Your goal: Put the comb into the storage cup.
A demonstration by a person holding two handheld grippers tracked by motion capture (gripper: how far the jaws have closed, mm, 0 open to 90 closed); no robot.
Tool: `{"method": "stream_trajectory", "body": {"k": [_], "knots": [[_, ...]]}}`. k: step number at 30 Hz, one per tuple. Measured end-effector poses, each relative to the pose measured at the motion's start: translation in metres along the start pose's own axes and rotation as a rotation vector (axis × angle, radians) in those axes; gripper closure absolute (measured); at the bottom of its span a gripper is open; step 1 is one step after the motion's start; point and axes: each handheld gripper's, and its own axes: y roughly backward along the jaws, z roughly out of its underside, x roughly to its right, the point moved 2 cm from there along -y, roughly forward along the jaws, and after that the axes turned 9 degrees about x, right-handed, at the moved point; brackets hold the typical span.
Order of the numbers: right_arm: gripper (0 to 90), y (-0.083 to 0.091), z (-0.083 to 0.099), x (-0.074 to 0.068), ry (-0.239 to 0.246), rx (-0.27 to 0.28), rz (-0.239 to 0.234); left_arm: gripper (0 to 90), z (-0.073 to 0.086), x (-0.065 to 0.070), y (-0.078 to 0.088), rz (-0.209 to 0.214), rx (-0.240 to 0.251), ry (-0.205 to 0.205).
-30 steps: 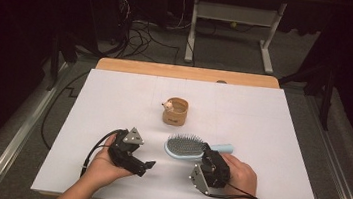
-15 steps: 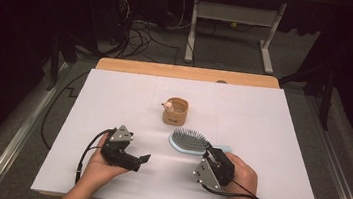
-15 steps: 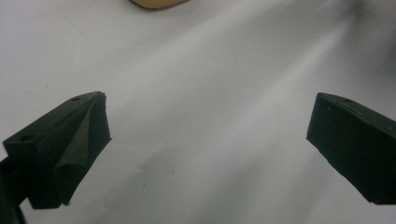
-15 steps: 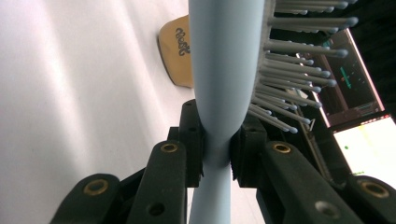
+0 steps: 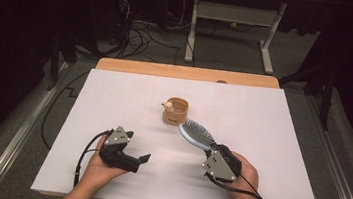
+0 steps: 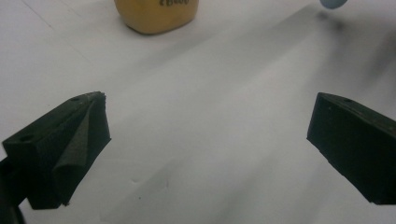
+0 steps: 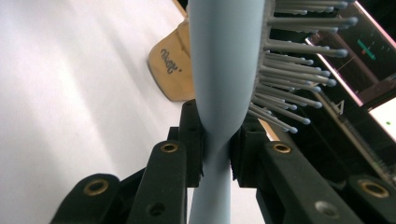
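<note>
Right-hand side: the right hand-held gripper (image 5: 213,151) is clamped on the narrow neck of a pale blue hairbrush (image 5: 196,133), whose head is lifted off the white worktop (image 5: 272,120) beside a tan cup (image 5: 175,111). Dark lettering on the cup is illegible. The left hand-held gripper (image 5: 141,160) has its jaws wide apart, holding nothing.

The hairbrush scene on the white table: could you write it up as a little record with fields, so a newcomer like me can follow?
Surface: white table
Held thing: light blue hairbrush, its bristled head raised toward the cup
Holder: right gripper, jaws clamped on the narrow neck of the brush
Other hand: left gripper, jaws wide apart with nothing between them
Nearby thing: tan cup, standing on the table close to the brush head
</note>
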Motion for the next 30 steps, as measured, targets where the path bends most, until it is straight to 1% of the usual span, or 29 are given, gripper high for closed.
{"method": "stream_trajectory", "body": {"k": [2,3,4,7,9,10,11,12,13,14,15,16,17,18,19,20,24,26,27,30], "knots": [[78.3,0.001,0.001,0.004,-0.048,0.015,0.003,0.2,-0.001,0.001,0.001,0.012,0.010,-0.002],[78.3,0.003,0.001,0.008,-0.089,0.029,0.002,0.2,-0.001,0.001,0.002,0.015,0.010,-0.004],[78.3,0.003,0.001,0.008,-0.089,0.029,0.002,0.2,-0.001,0.001,0.003,0.019,0.012,-0.006],[78.3,0.005,0.002,0.014,-0.157,0.052,-0.001,0.2,-0.002,-0.002,0.004,0.023,0.012,0.013],[78.3,0.006,0.004,0.017,-0.205,0.066,-0.006,0.2,-0.003,-0.004,0.004,0.018,0.024,0.014],[78.3,0.006,0.004,0.019,-0.230,0.074,-0.006,0.2,-0.003,-0.005,0.005,0.020,0.032,0.021],[78.3,0.007,0.005,0.020,-0.258,0.081,-0.009,0.2,-0.004,-0.005,0.005,0.014,0.039,0.020],[78.3,0.008,0.007,0.024,-0.310,0.096,-0.014,0.2,-0.004,-0.005,0.006,0.015,0.043,0.019],[78.3,0.008,0.007,0.024,-0.310,0.096,-0.014,0.2,-0.005,-0.005,0.006,0.017,0.047,0.019],[78.3,0.009,0.007,0.025,-0.323,0.098,-0.017,0.2,-0.005,-0.005,0.006,0.017,0.054,0.023],[78.3,0.010,0.009,0.028,-0.359,0.109,-0.018,0.2,-0.006,-0.005,0.006,0.018,0.059,0.025],[78.3,0.010,0.009,0.029,-0.377,0.114,-0.019,0.2,-0.006,-0.005,0.007,0.020,0.065,0.024],[78.3,0.010,0.009,0.029,-0.377,0.114,-0.019,0.2,-0.007,-0.004,0.007,0.021,0.072,0.023],[78.3,0.011,0.010,0.030,-0.396,0.122,-0.024,0.2,-0.008,-0.004,0.008,0.026,0.082,0.022],[78.3,0.012,0.011,0.032,-0.432,0.135,-0.029,0.2,-0.009,-0.003,0.008,0.028,0.094,0.033],[78.3,0.012,0.011,0.032,-0.432,0.135,-0.029,0.2,-0.009,-0.003,0.009,0.030,0.094,0.027],[78.3,0.014,0.015,0.038,-0.505,0.159,-0.038,0.3,-0.009,-0.002,0.010,0.036,0.103,0.030],[78.3,0.014,0.017,0.039,-0.518,0.161,-0.036,0.4,-0.009,-0.002,0.011,0.041,0.101,0.023],[78.3,0.015,0.018,0.040,-0.537,0.163,-0.041,0.5,-0.009,-0.001,0.011,0.043,0.103,0.022],[78.4,0.015,0.018,0.041,-0.539,0.167,-0.048,0.6,-0.009,-0.001,0.012,0.047,0.101,0.020]]}}
